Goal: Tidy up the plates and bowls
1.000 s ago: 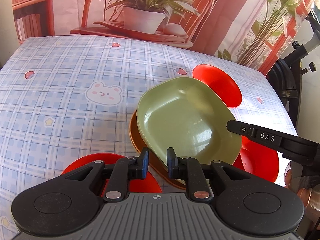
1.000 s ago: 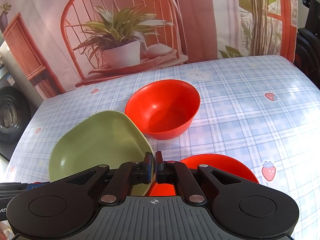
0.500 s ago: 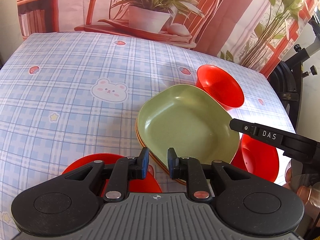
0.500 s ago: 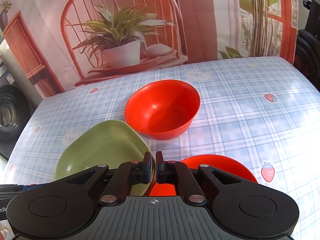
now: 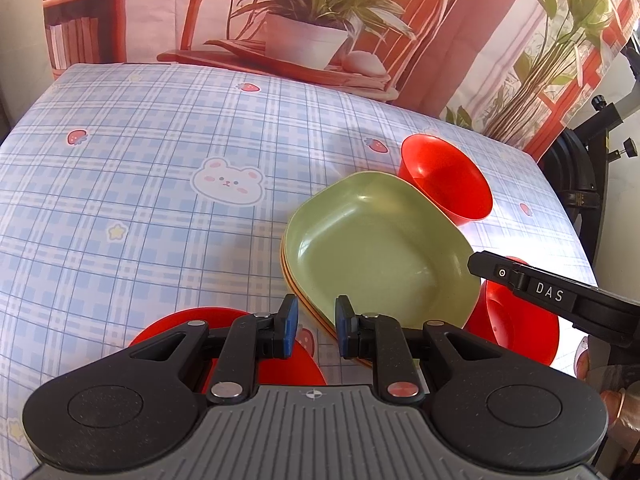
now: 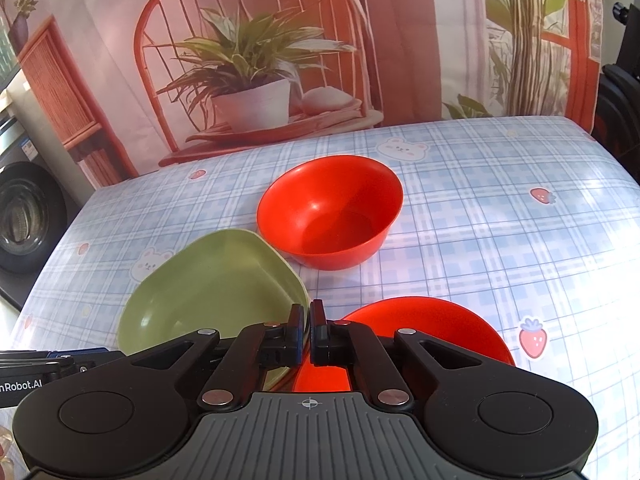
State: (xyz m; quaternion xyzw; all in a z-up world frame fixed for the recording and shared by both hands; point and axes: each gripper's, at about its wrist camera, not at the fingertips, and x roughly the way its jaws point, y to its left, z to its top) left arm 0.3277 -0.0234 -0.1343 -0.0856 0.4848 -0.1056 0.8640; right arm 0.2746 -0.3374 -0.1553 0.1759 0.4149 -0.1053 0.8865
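Right gripper (image 6: 306, 322) pinches the green plate (image 6: 216, 296) by its rim at lower centre of the frame; the plate extends up-left, nested on the orange plate (image 5: 294, 280); left gripper (image 5: 313, 326) hangs spread, empty

Orange plate (image 5: 289, 276) mostly hidden under green plate (image 5: 376, 248); only a rim sliver shows. Left gripper (image 5: 313, 322) body covers part of near red bowl (image 5: 192, 320).

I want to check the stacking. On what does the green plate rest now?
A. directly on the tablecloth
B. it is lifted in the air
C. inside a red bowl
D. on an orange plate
D: in the left wrist view, the green plate sits nested on an orange plate, whose rim shows just beneath its left edge.
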